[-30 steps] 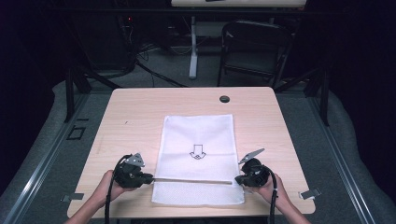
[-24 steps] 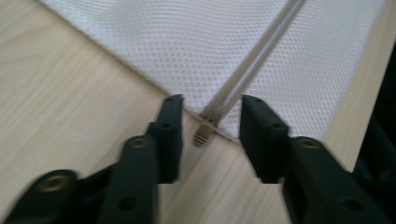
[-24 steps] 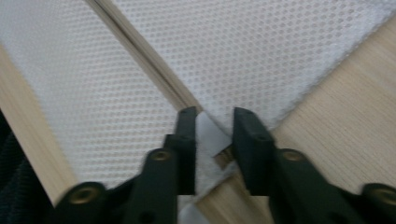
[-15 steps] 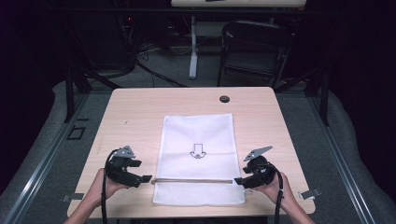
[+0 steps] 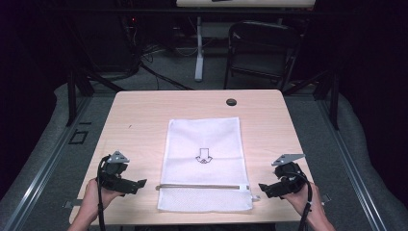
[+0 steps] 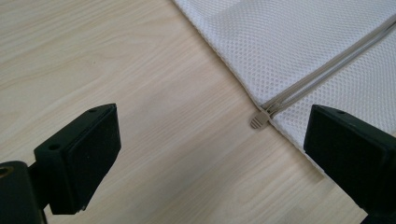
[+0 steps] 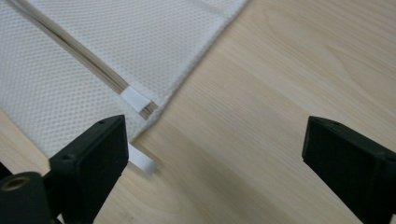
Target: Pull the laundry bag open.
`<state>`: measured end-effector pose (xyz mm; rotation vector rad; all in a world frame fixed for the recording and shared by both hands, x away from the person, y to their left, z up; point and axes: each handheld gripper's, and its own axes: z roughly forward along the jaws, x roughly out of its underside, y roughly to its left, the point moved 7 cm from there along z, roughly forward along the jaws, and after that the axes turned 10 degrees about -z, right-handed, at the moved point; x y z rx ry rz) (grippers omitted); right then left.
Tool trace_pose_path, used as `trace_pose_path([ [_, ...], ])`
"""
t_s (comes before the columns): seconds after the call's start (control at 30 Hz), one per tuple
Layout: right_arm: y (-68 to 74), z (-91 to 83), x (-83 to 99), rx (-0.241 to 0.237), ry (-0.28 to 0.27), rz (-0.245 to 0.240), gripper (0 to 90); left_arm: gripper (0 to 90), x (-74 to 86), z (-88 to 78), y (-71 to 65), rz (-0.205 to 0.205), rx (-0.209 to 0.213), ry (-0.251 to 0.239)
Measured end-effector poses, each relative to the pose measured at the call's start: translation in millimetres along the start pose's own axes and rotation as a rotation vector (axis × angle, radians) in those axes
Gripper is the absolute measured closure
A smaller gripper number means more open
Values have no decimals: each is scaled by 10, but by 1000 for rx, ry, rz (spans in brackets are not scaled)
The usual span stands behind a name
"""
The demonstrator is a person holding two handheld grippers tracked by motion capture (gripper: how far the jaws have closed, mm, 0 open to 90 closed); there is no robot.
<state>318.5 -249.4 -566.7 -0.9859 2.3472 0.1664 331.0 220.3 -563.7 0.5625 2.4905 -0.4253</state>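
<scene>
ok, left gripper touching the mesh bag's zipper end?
Apart. The left gripper view shows the left gripper with jaws wide open, having just been opening, and bare table between them and the zipper end of the mesh bag.

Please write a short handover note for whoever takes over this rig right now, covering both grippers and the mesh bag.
Left gripper: open, nothing between its fingers; the jaws have just been opening. It sits just off the left edge of the mesh bag, by the grey zipper end.
Right gripper: open and empty, jaws also just opened, just off the bag's right edge near the white tab.
The bag lies flat on the table, zipper line running straight across near its front end.
Done: bag laid out flat and let go.
Left: whatever comes next with the bag; neither gripper touches it.
</scene>
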Motion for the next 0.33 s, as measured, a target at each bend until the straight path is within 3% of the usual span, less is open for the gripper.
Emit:
trace_pose_path([
  [0.13, -89, -21, 111, 30, 17, 23, 17, 26, 10, -5, 44, -8, -29, -7],
  [0.23, -121, -8, 109, 28, -6, 39, 8, 9, 13, 42, 76, -24, -30, 4],
  [0.33, -133, 14, 138, 32, 12, 24, 0, 1, 27, 89, 103, -27, -22, 25],
])
